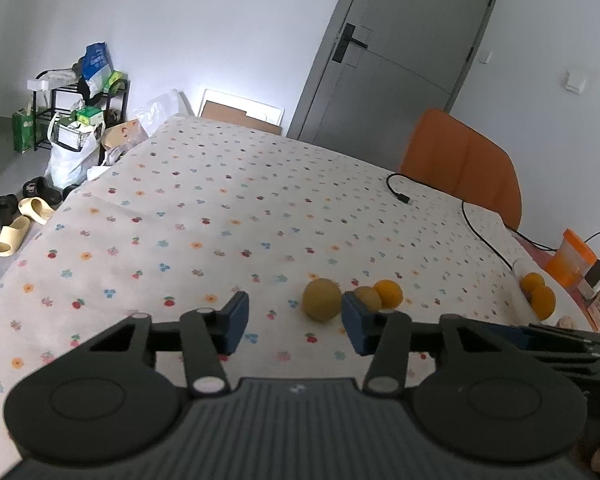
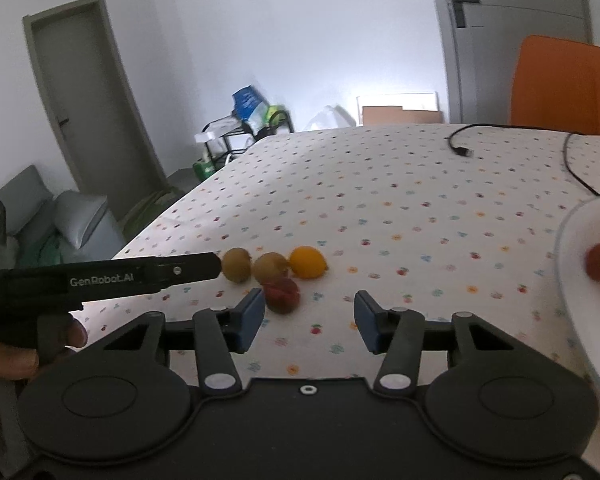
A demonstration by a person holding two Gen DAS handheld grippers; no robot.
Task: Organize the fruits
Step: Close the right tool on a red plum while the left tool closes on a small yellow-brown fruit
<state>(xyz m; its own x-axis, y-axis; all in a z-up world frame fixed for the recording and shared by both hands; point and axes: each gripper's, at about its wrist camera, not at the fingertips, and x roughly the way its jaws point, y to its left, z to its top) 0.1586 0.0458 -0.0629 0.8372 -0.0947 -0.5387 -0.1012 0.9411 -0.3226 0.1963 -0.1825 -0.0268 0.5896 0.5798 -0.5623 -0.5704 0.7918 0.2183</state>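
Both grippers [image 1: 294, 312] [image 2: 310, 314] empty; fruits [image 2: 276, 266] lined crosswise.

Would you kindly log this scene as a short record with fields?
surface: table with flowered cloth
loose fruit: two kiwis, an orange, a red fruit
plate: at right, holds orange and red fruit
left gripper: open, empty, beside the kiwis
right gripper: open, empty, next to the red fruit

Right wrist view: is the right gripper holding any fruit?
No. The right gripper has only bare tablecloth between its pads, and the dark red fruit lies just beyond its left pad.
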